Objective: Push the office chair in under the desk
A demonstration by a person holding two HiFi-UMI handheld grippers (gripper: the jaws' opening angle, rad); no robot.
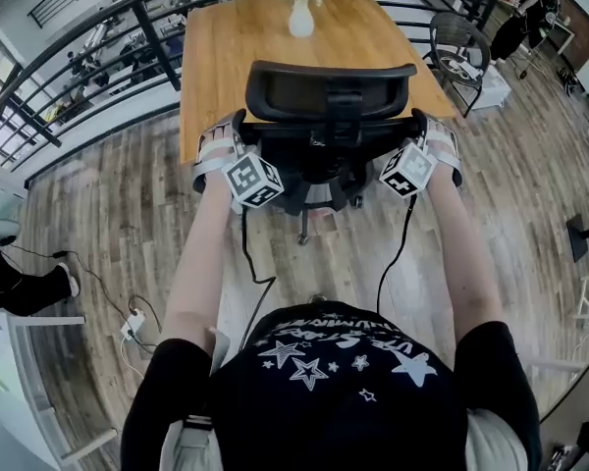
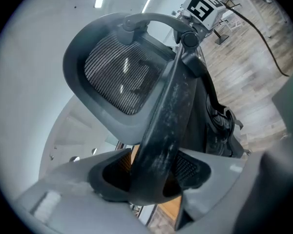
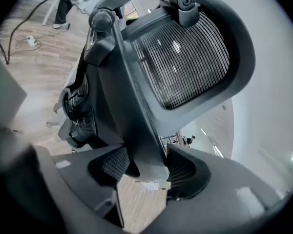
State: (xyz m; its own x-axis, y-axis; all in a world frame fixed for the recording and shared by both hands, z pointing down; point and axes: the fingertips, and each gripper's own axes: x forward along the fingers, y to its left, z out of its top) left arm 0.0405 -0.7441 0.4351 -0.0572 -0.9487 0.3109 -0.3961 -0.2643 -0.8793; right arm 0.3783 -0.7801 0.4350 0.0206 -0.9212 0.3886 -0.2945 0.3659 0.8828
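The left gripper (image 2: 151, 174) is pinching a dark side bar of the office chair (image 1: 329, 96) between its pads. The right gripper (image 3: 144, 167) is clamping the matching bar on the opposite side. The chair is standing at the near edge of the wooden desk (image 1: 226, 57), with its back facing the person. A white vase (image 1: 301, 18) of flowers is sitting near the desk's far end.

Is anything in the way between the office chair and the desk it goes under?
Nothing visible. The office chair stands at the near edge of the desk, left gripper and right gripper clamped on its back. The space under the desk is hidden.
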